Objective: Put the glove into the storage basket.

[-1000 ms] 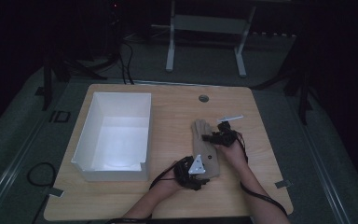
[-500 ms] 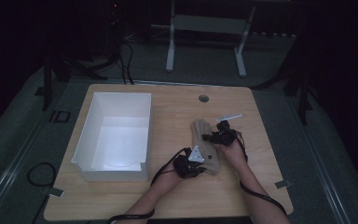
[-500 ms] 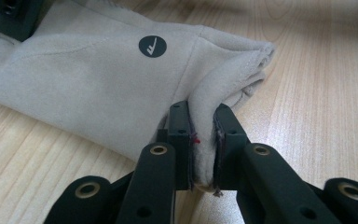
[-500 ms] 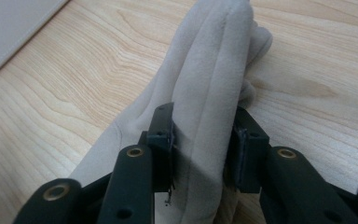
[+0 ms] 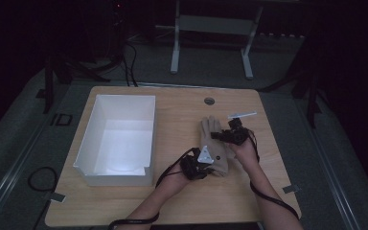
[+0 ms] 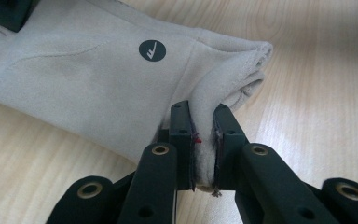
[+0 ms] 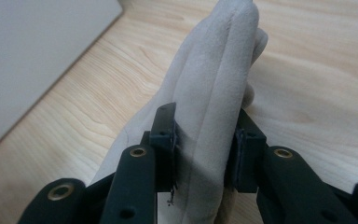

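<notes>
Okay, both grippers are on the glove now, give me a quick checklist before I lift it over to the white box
1. Left hand-held gripper shut on the glove near its cuff: ok.
2. Right hand-held gripper shut on the glove's finger end: ok.
3. Grip depth: fabric sits well between both pairs of jaws: ok.
4. White box open on top, nothing seen inside: ok.
5. Table between glove and box free of obstacles: ok.
6. Whether it's one glove or a stacked pair: cannot tell.

Your left gripper (image 6: 203, 140) and right gripper (image 7: 205, 140) have matte black jaws with brass-ringed screw holes. A grey three-cornered plate (image 5: 204, 155) tops the left gripper. Black cables (image 5: 268, 199) trail along your bare forearms.
</notes>
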Motion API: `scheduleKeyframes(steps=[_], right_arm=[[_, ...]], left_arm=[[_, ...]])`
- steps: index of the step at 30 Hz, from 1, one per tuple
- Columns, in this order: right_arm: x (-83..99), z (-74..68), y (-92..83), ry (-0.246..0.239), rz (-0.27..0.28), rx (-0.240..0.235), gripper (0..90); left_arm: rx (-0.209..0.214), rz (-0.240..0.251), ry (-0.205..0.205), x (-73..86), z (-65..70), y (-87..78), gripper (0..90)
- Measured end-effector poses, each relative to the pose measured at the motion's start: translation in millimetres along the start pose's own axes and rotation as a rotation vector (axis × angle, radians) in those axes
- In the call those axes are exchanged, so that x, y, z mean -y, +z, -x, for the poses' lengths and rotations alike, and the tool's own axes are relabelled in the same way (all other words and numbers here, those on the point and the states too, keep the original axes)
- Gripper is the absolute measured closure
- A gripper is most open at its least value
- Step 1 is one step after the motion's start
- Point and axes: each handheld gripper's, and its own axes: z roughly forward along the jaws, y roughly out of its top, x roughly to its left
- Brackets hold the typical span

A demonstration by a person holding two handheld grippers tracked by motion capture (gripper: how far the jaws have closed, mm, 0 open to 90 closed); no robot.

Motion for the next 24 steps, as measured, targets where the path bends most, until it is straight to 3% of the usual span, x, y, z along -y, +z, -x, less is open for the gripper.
scheduleKeyframes(steps=[9, 17, 24], right_arm=[[-12.1, -1.4, -27.8, 0.029, 0.054, -0.034, 67.3], [-31.7, -17.6, -53.2, -0.012, 0.115, -0.032, 67.3], [-52.5, -29.9, -70.3, -0.03, 0.142, -0.046, 67.3]], left_arm=[[-0.015, -0.003, 0.022, -21.8, 4.8, -22.3, 82.0], [-0.016, 0.049, 0.001, -35.2, 2.7, -44.9, 82.0], [-0.036, 0.038, 0.006, -46.8, 0.2, -58.8, 82.0]])
